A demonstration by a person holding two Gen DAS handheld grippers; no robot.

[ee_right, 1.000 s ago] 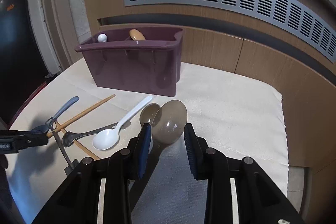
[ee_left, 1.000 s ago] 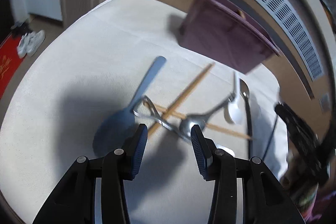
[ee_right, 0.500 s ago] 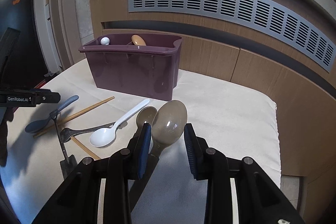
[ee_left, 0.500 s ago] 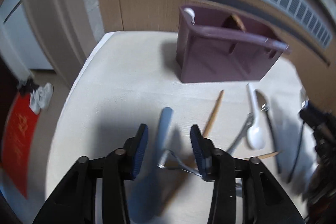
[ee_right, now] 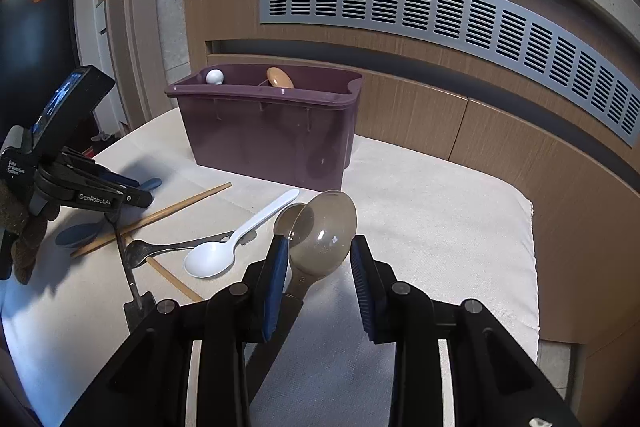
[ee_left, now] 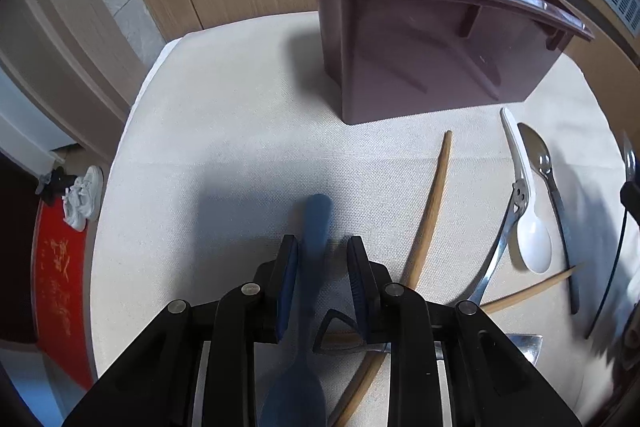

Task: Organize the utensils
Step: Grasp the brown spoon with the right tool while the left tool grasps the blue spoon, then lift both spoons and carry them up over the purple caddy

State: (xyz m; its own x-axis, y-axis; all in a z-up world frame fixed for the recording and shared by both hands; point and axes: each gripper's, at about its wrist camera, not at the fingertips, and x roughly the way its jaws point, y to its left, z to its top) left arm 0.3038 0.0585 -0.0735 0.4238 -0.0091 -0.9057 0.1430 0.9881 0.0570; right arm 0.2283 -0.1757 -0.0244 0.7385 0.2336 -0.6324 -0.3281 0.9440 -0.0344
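A purple utensil caddy [ee_left: 432, 39] stands at the back of the cloth-covered table; it also shows in the right wrist view [ee_right: 268, 131], with a white knob and a wooden spoon inside. My left gripper [ee_left: 322, 253] is open and straddles the handle of a blue spoon [ee_left: 316, 223] lying on the cloth. My right gripper [ee_right: 318, 259] is open, with a large metal spoon [ee_right: 324, 231] lying on the cloth between its fingers. A white spoon [ee_right: 236, 243], wooden chopsticks [ee_left: 434, 195] and a small metal spoon [ee_left: 538, 151] lie between them.
A thin metal tool with a flat end [ee_right: 128, 267] crosses the chopsticks near my left gripper [ee_right: 100, 195]. A wood-panelled wall with a vent grille [ee_right: 460, 27] runs behind the table. The table edge [ee_left: 132, 115] drops to the floor at left.
My left gripper has swung toward the caddy and come down lower, so the blue spoon's handle now lies between its fingers. My right gripper has hardly moved.
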